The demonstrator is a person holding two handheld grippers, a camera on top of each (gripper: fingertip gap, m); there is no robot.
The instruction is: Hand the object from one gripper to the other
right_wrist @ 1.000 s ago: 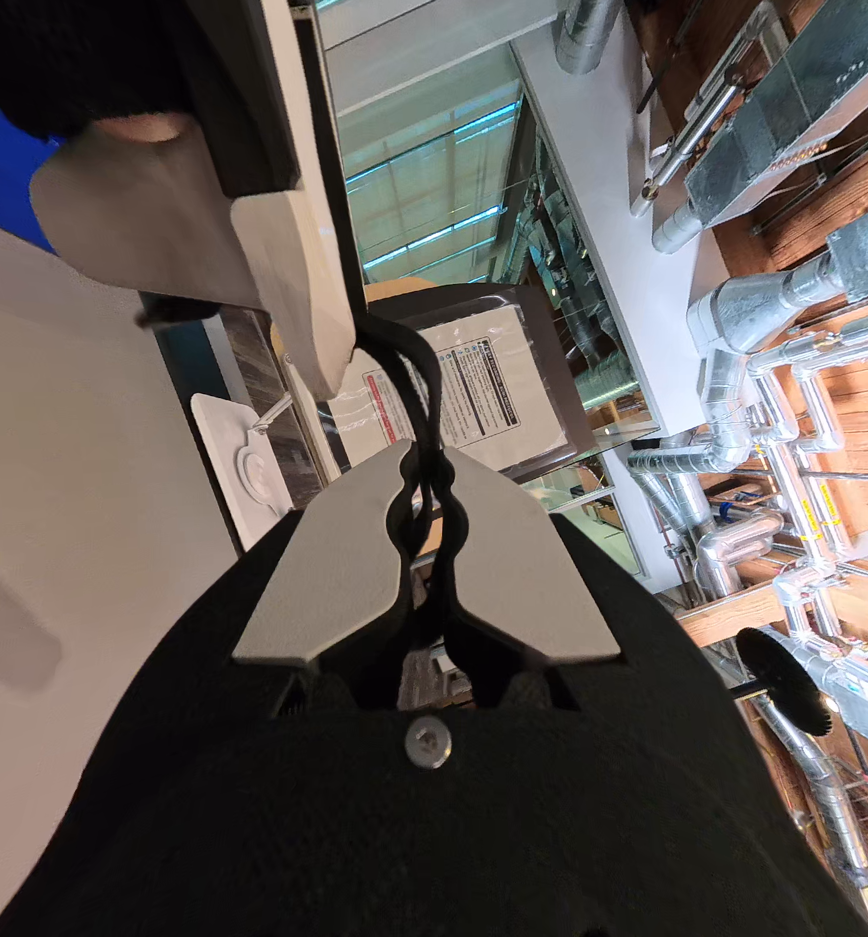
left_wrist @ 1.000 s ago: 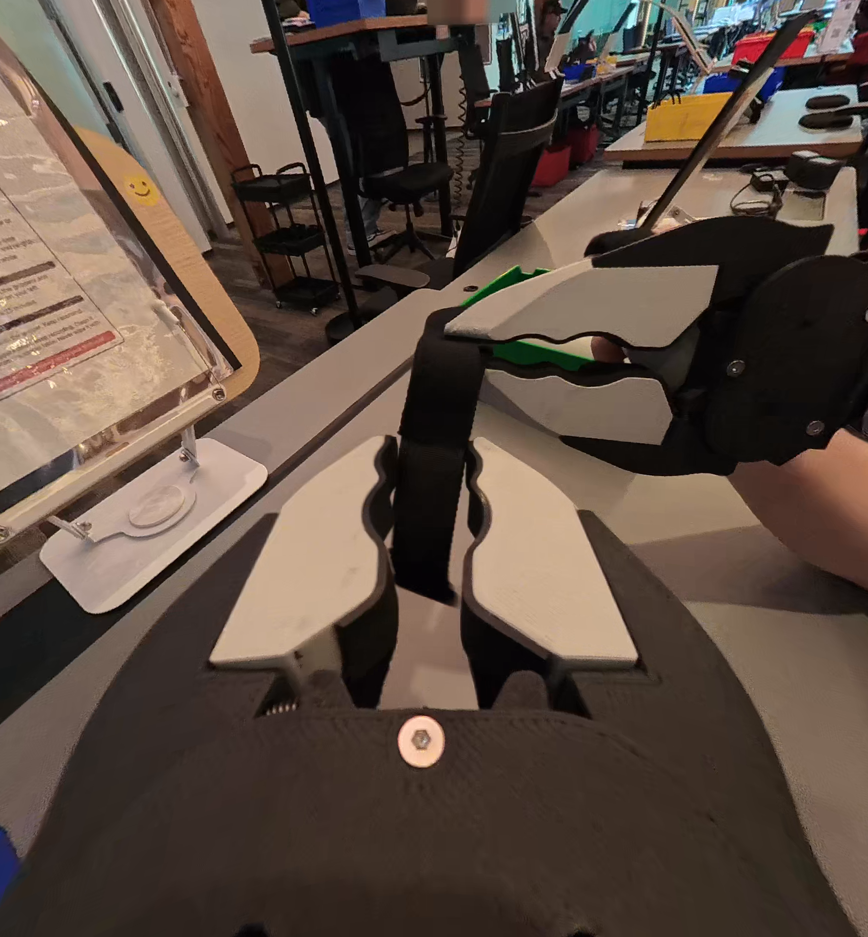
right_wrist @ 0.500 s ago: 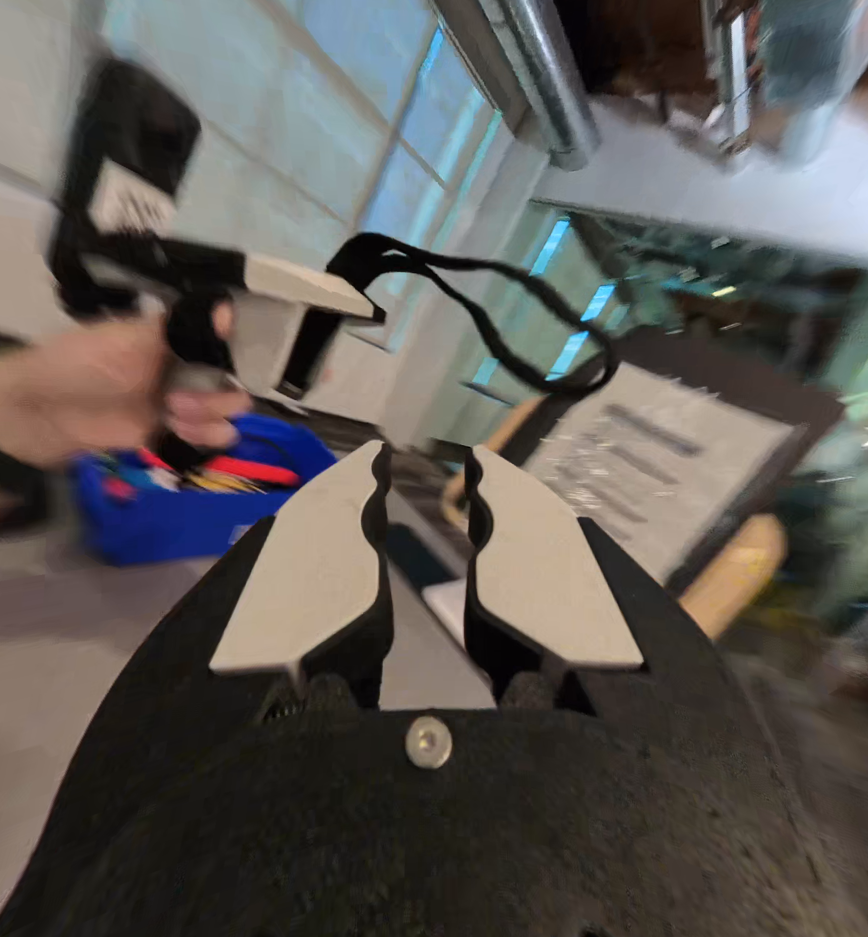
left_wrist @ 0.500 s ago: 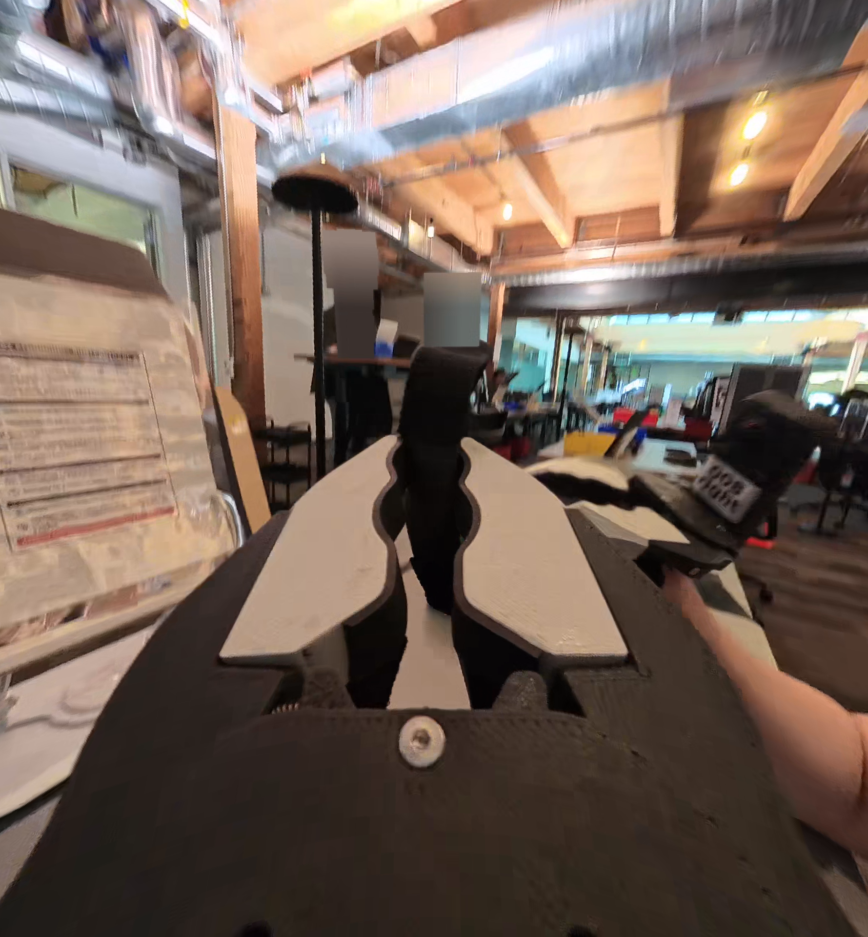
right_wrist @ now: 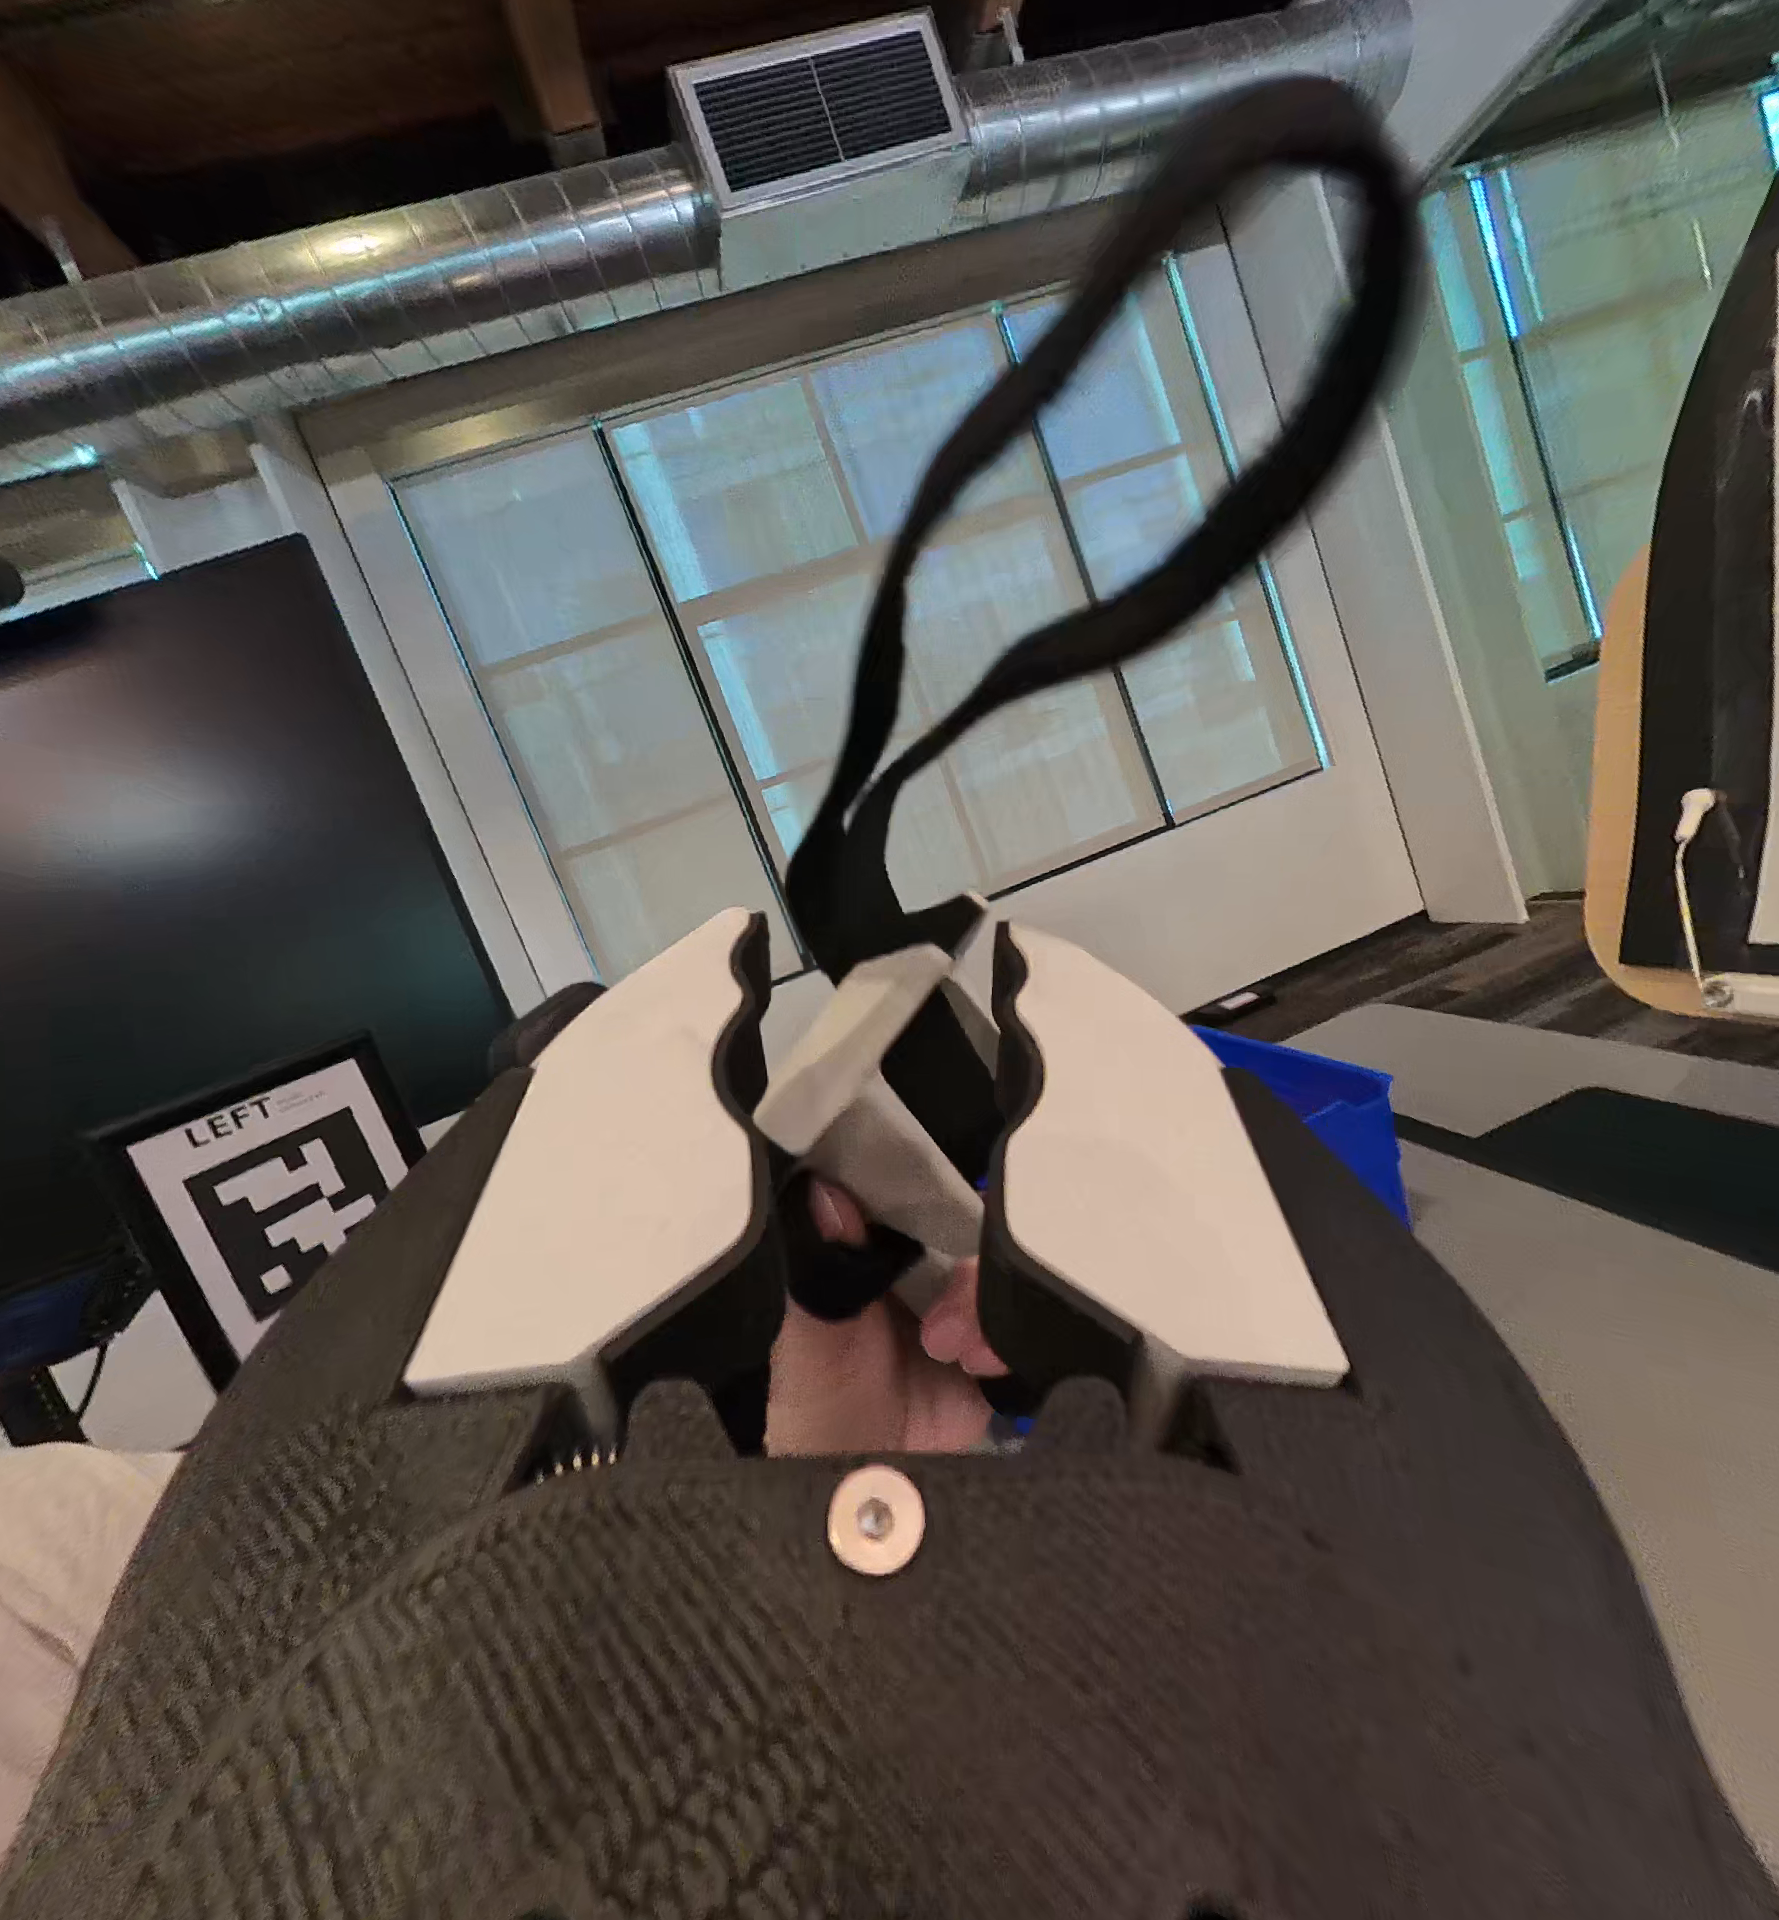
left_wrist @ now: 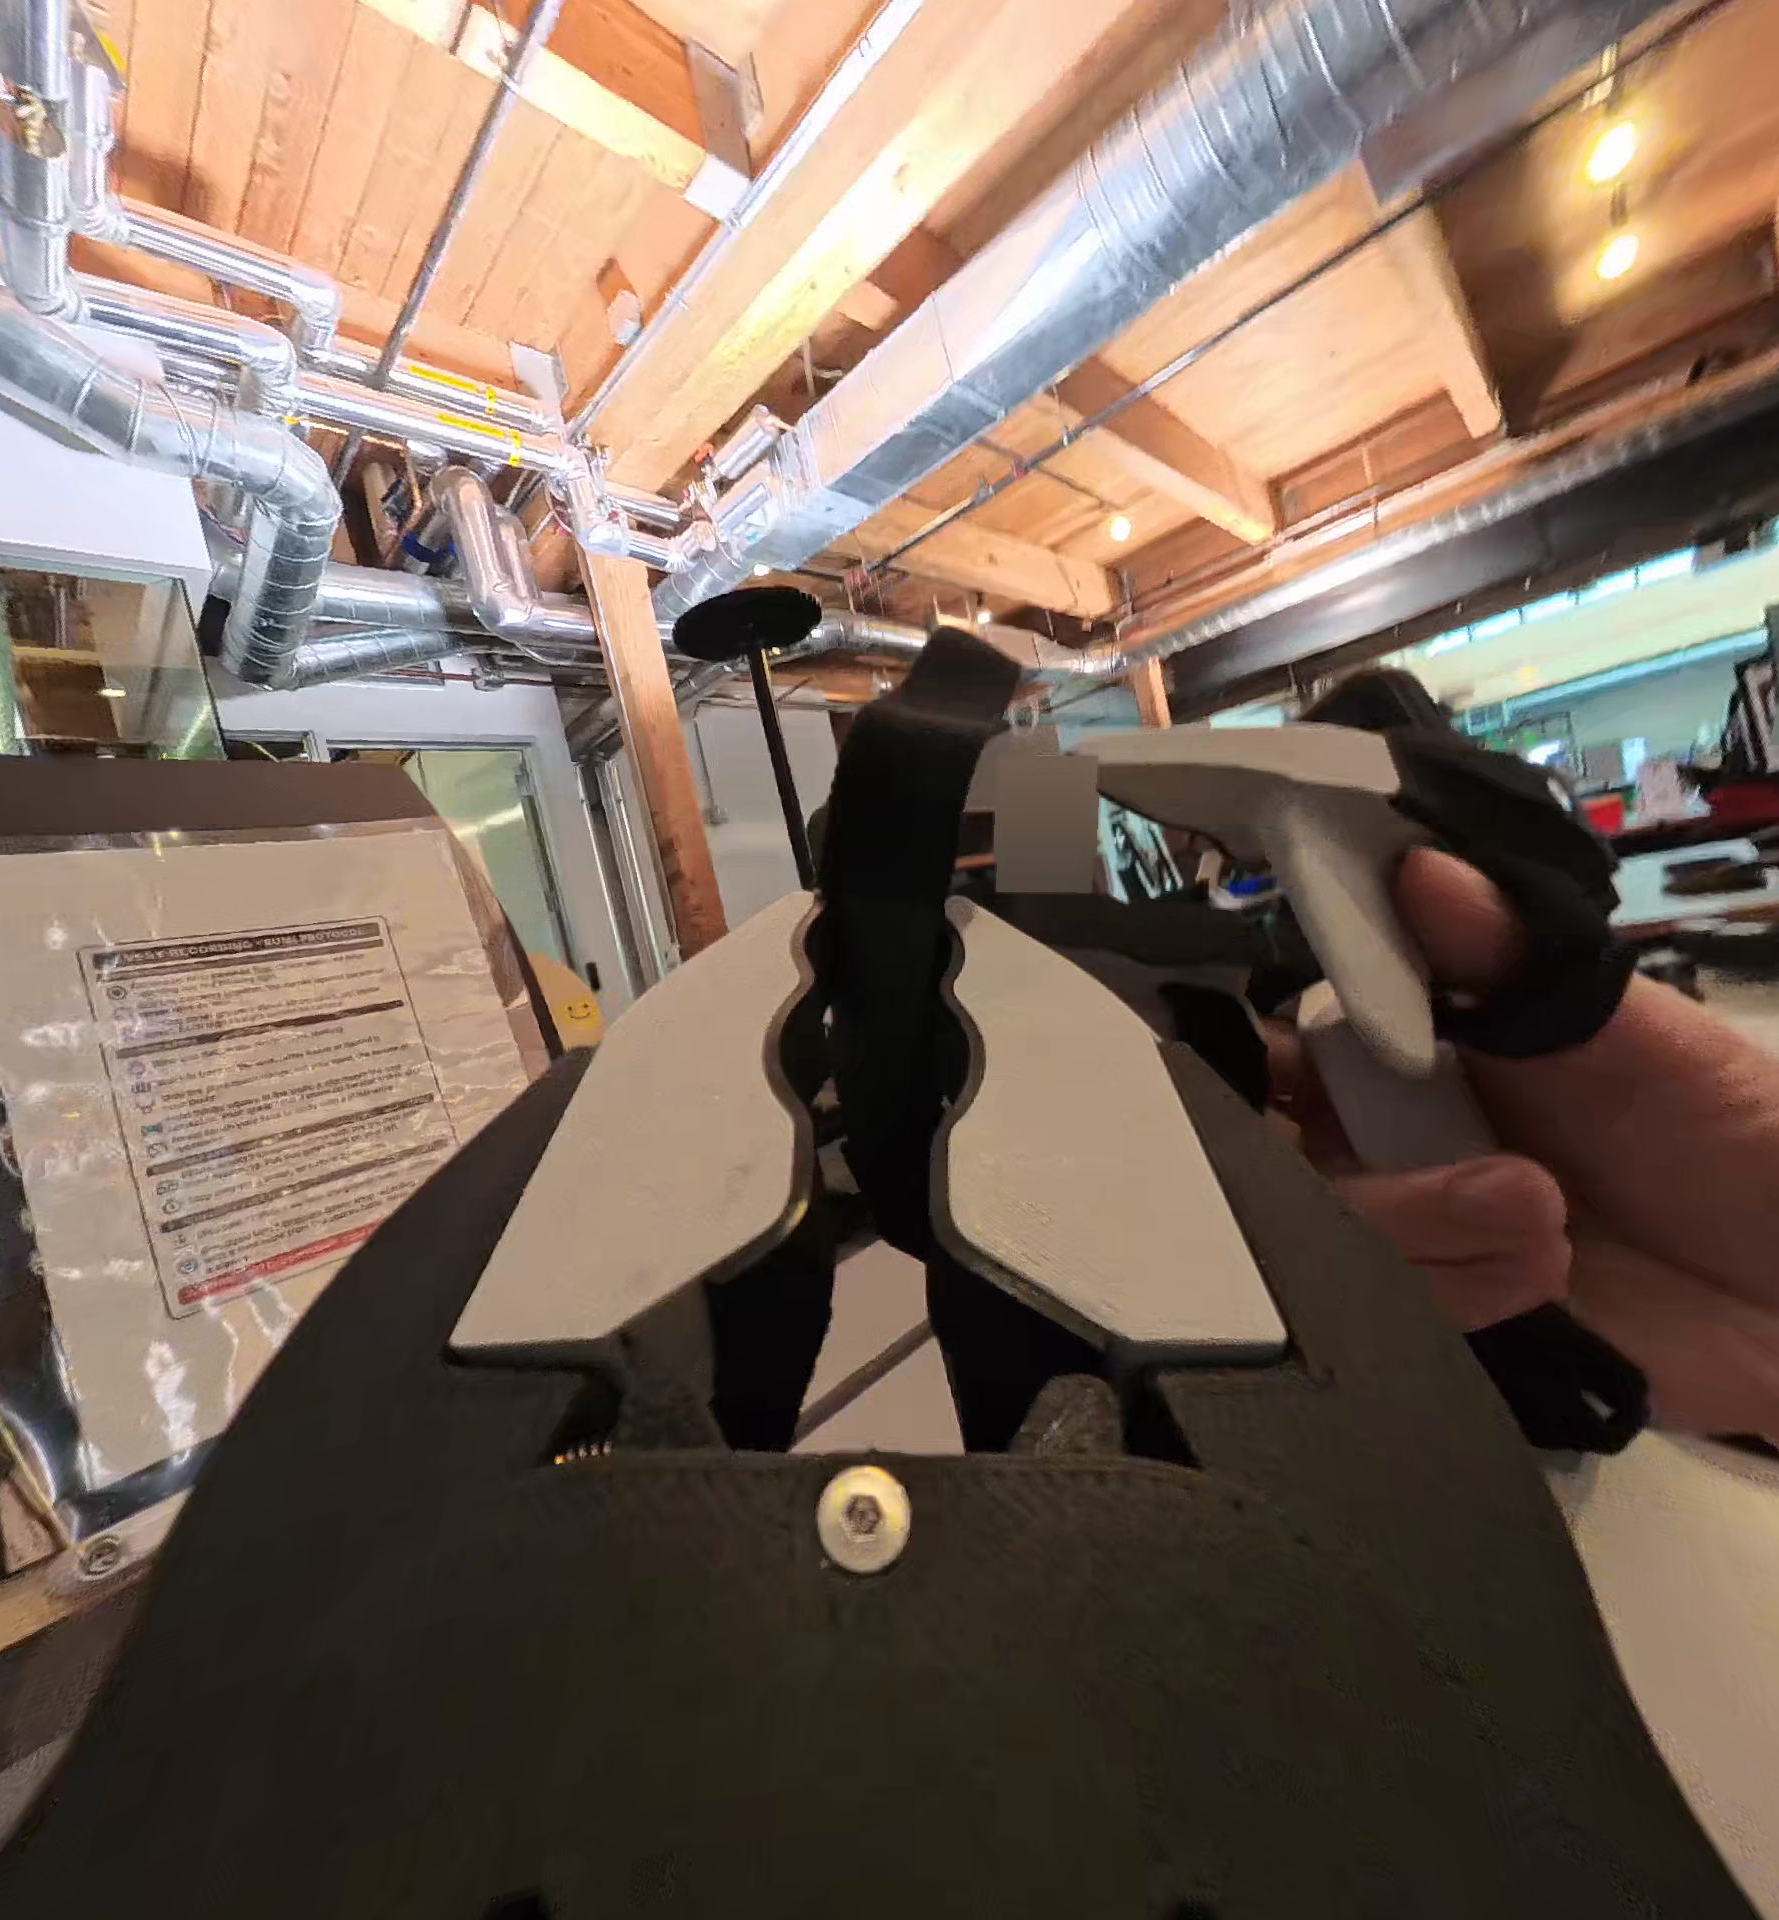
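A black strap loop (left_wrist: 895,831) is pinched between the fingers of my left gripper (left_wrist: 883,914), which is shut on it and held up in the air. In the right wrist view the loop (right_wrist: 1384,312) curls up and to the right. My right gripper (right_wrist: 880,945) is open and empty. Its jaws stand on either side of the left gripper's grey fingertips (right_wrist: 864,1018) and the strap's base. In the left wrist view a grey finger of the right gripper (left_wrist: 1259,769), held by a hand, sits just right of the strap.
A clear sign stand (left_wrist: 241,1091) is at the left. A blue bin (right_wrist: 1321,1101) and a grey table (right_wrist: 1591,1299) lie behind the grippers. A framed black-and-white marker card (right_wrist: 272,1174) and a dark screen (right_wrist: 137,831) stand at the left. Left and right tips are no more than a few centimetres apart.
One second ago both grippers held the strap. The right gripper let go, pulled away, then came back open around the left's fingertips. The left gripper tilted upward with the strap.
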